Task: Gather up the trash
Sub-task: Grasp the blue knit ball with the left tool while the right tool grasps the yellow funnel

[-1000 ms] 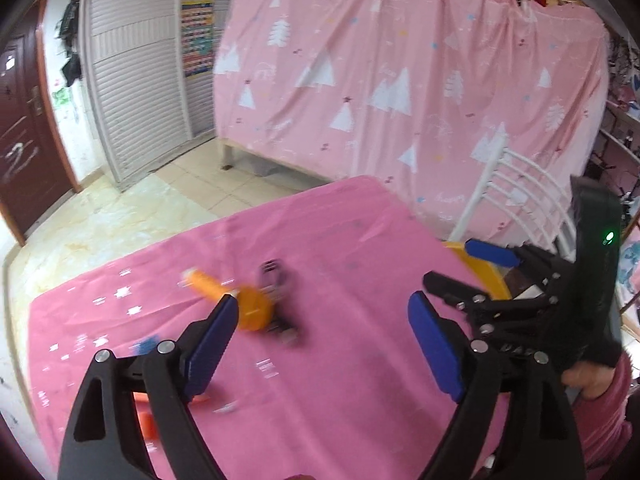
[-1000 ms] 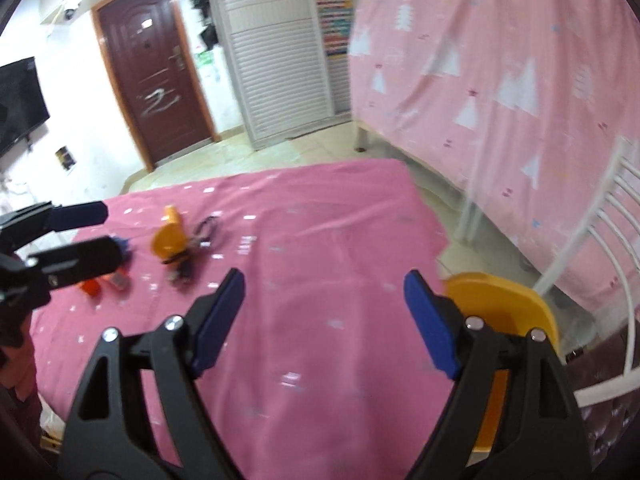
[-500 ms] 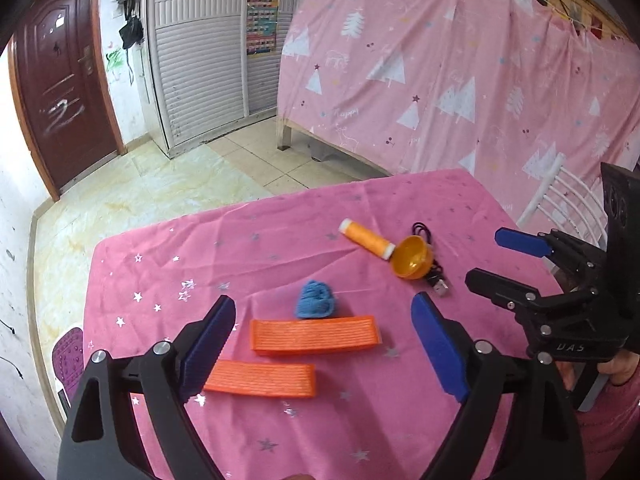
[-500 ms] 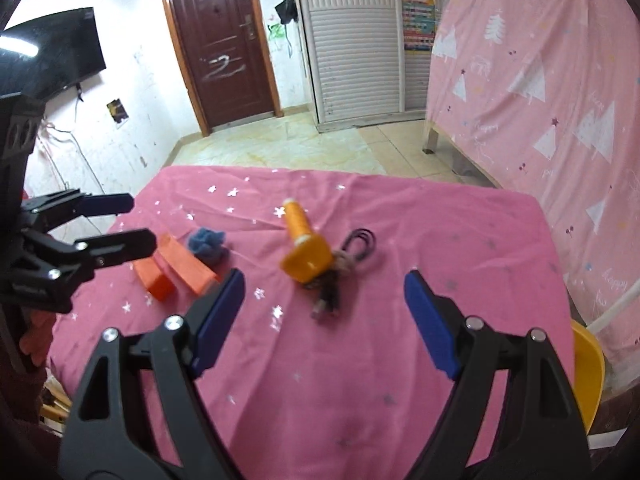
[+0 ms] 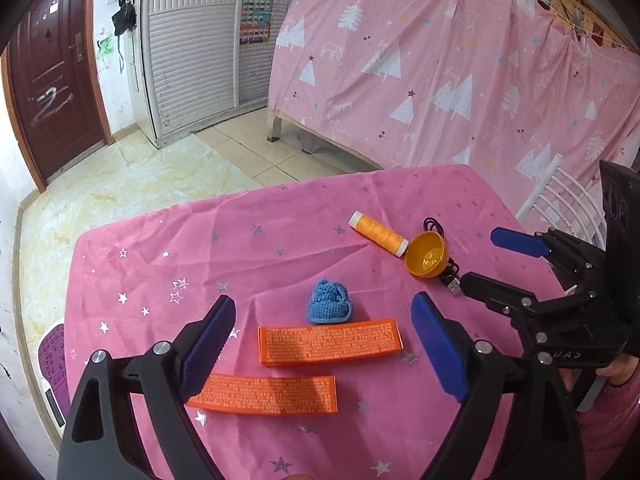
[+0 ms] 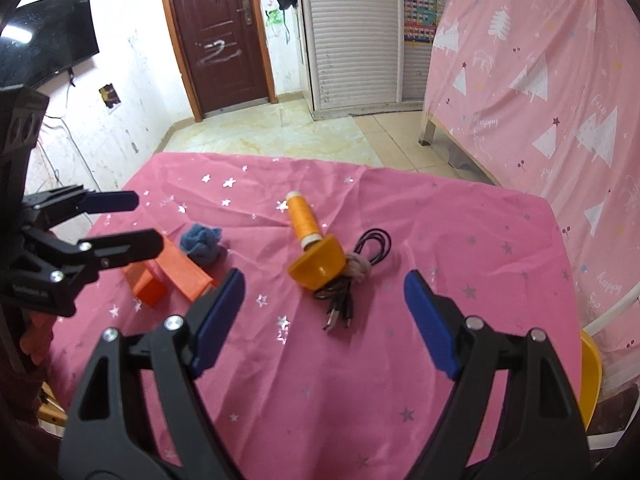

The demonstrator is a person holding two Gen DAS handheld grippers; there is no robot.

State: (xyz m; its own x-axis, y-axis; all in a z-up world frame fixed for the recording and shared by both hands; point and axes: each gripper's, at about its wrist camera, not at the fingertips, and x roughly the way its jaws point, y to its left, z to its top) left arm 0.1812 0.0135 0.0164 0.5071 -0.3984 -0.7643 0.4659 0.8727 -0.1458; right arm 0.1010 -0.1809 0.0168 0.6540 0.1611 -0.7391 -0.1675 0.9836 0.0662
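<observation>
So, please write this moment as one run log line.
left hand-held gripper: open, empty | right hand-held gripper: open, empty | orange boxes, blue knit piece, thread spool: on table, untouched

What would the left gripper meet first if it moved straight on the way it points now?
Most likely the upper orange box, which lies between the open left gripper jaws; depth is uncertain.
</observation>
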